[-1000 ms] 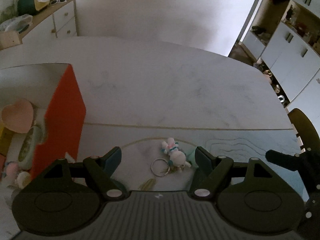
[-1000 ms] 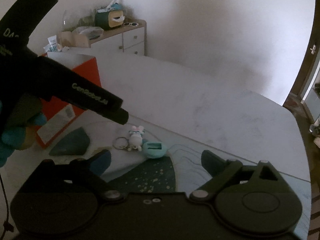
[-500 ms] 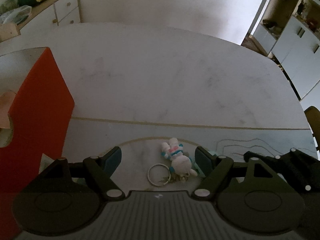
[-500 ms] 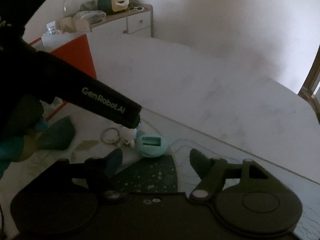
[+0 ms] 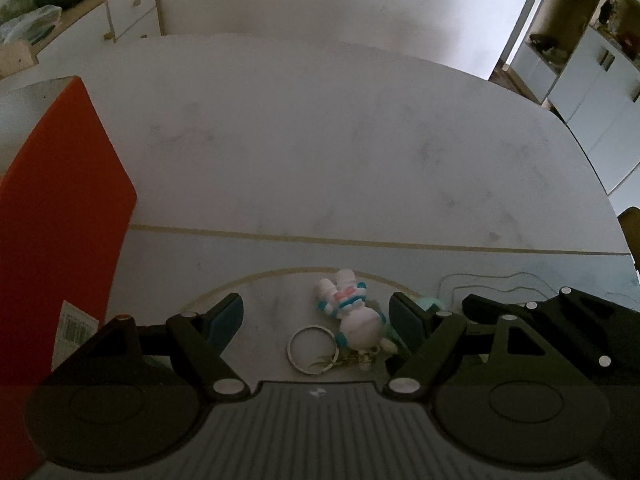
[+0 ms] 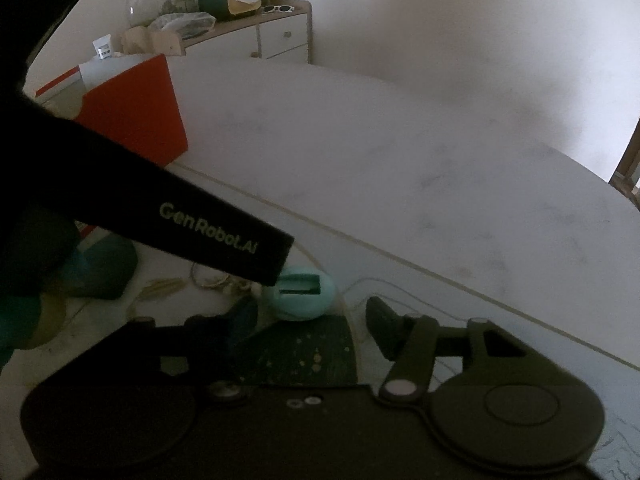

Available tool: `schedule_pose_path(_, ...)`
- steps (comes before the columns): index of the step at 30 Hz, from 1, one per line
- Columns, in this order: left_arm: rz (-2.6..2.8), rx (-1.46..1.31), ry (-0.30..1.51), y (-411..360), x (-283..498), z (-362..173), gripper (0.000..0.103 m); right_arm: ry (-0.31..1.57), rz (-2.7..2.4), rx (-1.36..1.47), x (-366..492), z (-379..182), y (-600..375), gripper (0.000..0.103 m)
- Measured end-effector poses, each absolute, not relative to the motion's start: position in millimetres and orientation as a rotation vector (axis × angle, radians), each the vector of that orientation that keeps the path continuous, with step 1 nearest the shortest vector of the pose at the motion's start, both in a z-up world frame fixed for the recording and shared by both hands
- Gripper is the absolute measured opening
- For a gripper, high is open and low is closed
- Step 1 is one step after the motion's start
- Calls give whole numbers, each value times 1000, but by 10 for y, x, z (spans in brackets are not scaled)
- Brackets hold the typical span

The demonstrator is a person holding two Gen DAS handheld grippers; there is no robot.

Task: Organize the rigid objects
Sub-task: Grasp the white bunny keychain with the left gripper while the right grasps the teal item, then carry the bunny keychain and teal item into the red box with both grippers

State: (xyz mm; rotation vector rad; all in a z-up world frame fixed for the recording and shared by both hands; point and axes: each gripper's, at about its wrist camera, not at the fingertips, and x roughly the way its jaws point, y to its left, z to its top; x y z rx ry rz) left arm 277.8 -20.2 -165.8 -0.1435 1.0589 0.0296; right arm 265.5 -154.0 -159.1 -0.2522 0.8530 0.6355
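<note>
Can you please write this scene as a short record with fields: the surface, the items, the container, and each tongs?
surface: white table with a patterned mat
item 1: bunny keychain with metal ring, lying on the mat
item 2: mint green object, right of the bunny
container: orange box, at the table's left
left tongs: open around the bunny
right tongs: closing, just short of the mint object
</note>
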Motion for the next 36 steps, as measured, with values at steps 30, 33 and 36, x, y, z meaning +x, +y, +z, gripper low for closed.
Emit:
schedule_pose_path(30,-84,-132,1046,-178,2649,-1633,23,803,745,-328,2341,-1532,-1627,34)
schedule_pose_path(33,-81,-131,1050,-139,2614,-1624,23,814,755,-317,2267,-1511,-1672,34)
schedule_pose_path(36,-78,-120,1049,-134,2545,-1605,23,815,750,-311,2185,-1472,-1702,34)
